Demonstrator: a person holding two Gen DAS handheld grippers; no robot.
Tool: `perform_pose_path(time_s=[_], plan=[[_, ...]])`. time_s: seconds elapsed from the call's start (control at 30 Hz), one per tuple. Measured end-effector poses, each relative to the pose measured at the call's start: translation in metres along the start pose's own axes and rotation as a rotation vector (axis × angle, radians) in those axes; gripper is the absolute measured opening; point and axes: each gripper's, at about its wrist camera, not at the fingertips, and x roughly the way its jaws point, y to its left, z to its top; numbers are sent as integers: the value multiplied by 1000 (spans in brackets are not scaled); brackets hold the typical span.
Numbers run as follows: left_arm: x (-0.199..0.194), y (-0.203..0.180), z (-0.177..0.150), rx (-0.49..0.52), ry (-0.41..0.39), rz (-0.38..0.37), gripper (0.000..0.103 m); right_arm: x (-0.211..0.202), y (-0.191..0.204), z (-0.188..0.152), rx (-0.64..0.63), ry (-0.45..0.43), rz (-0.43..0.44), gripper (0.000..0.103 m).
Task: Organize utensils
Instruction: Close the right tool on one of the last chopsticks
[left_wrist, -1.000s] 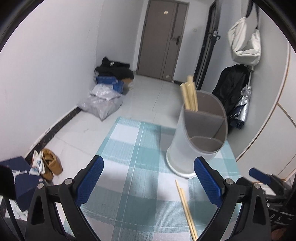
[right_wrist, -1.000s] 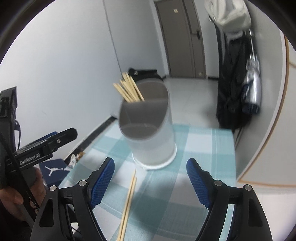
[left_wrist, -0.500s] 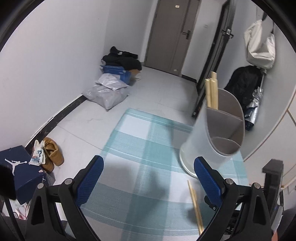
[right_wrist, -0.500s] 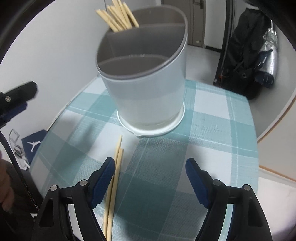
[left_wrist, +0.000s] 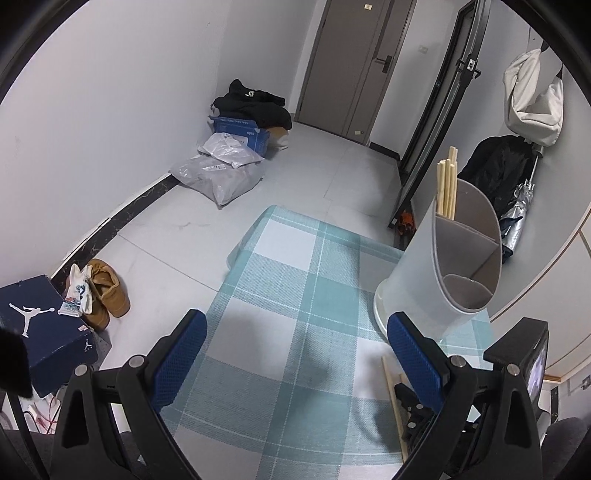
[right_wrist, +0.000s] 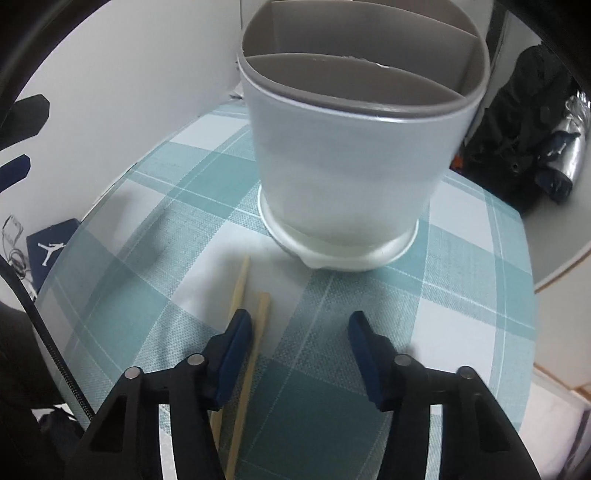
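Note:
A white utensil holder with grey dividers (left_wrist: 439, 273) (right_wrist: 347, 155) stands on the teal checked table. Several wooden chopsticks (left_wrist: 446, 188) stand in its far compartment. Two loose chopsticks (right_wrist: 255, 339) (left_wrist: 392, 391) lie on the cloth in front of the holder. My right gripper (right_wrist: 301, 350) is open, low over the cloth, with its left finger beside the loose chopsticks. My left gripper (left_wrist: 295, 354) is open and empty over the cloth, left of the holder.
The checked tablecloth (left_wrist: 295, 295) covers a small table. On the floor to the left are a blue shoebox (left_wrist: 40, 325), brown shoes (left_wrist: 107, 291) and plastic bags (left_wrist: 218, 173). A dark coat and umbrella (left_wrist: 517, 177) hang at the right.
My right gripper has moved down and forward toward the loose chopsticks, and its jaws have narrowed. My left gripper has pulled back and turned left, so the holder sits further right in its view.

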Motion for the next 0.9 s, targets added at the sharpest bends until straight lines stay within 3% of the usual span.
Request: perform_pose_path(time_s=[0.2,0.33,0.5,0.9], plan=[[1,3,-1,-1,5,19,97,1,3,4,-2,-2,13,40],[-1,1,-1,12,-1,19,97,0,9,4,-29,-8,29,22],[-1,0,-1,20,-8,22,97,-1,13,7,-43,-9,48,7],[8,-15,-7,79,15,31,97,-9,-29,4,148,-12,173,5]])
